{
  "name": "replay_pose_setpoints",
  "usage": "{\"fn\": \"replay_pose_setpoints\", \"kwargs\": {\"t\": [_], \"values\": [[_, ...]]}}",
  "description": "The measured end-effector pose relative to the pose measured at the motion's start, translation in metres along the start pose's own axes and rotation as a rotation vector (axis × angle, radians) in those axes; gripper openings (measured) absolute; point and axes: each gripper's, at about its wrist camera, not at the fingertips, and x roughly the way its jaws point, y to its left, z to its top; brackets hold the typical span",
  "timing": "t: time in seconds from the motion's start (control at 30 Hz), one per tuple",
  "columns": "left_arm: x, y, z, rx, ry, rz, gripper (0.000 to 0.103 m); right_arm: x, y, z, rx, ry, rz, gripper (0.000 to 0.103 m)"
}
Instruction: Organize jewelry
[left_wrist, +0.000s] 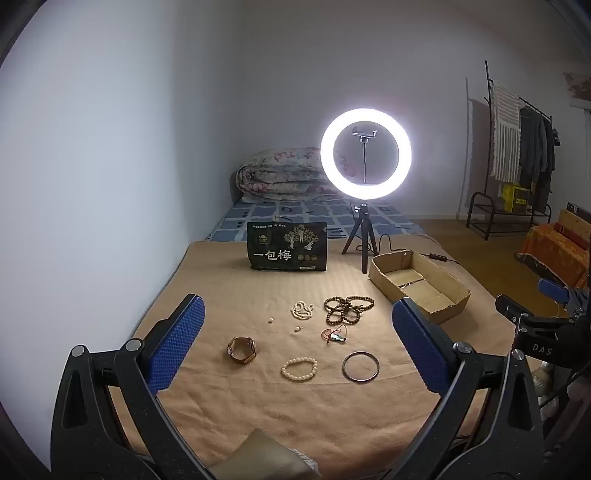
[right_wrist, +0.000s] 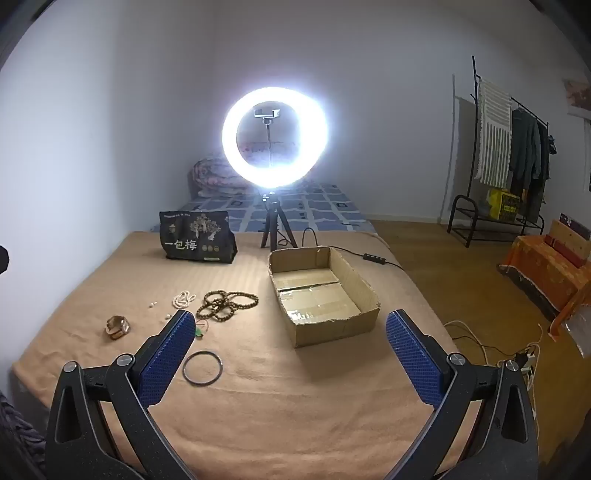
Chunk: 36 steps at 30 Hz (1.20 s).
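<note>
Both grippers hover over the tan blanket (left_wrist: 295, 424), tilted a bit downward, nothing in either.

Left gripper (left_wrist: 295, 343): fingers (left_wrist: 177, 343) spread wide, blue pads facing each other, empty gap. Through the gap the jewelry lies loose on the blanket. Watch (left_wrist: 242, 350) at left. Pearl bracelet (left_wrist: 299, 369) in the middle, close to the camera. Metal bangle (left_wrist: 361, 366) just right of it. Red-cord pendant (left_wrist: 335, 335) a little further back. Wooden beads (left_wrist: 347, 309) in a looped heap beyond that, white bead strand (left_wrist: 301, 309) just left of them. Two small loose beads (left_wrist: 271, 320) apart from the strand.

Right gripper (right_wrist: 291, 354): fingers (right_wrist: 166, 358) likewise spread wide, holding nothing. It is aimed more toward the box (right_wrist: 365, 295), which sits between its fingers, further back on the blanket. Box is open-topped cardboard and looks empty. In the right wrist view the bangle (right_wrist: 202, 368) lies just beside the left finger, not touching as far as I can tell; that finger hides part of the pendant. Watch (right_wrist: 117, 326) and wooden beads (right_wrist: 225, 303) sit off to the left of this gripper.

Part of the right gripper's body shows at the far right edge of the left wrist view, level with the left one, well apart.

Behind the jewelry: a black bag (left_wrist: 287, 247) stands upright, and a lit ring light (left_wrist: 365, 155) on a small tripod, just behind the box.
</note>
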Motion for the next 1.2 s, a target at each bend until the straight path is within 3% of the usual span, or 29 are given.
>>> {"fn": "replay_pose_setpoints", "kwargs": {"t": [1.2], "values": [[-0.008, 0.001, 0.017, -0.008, -0.024, 0.002, 0.103, -0.009, 0.001, 0.006, -0.005, -0.023, 0.004, 0.103]]}}
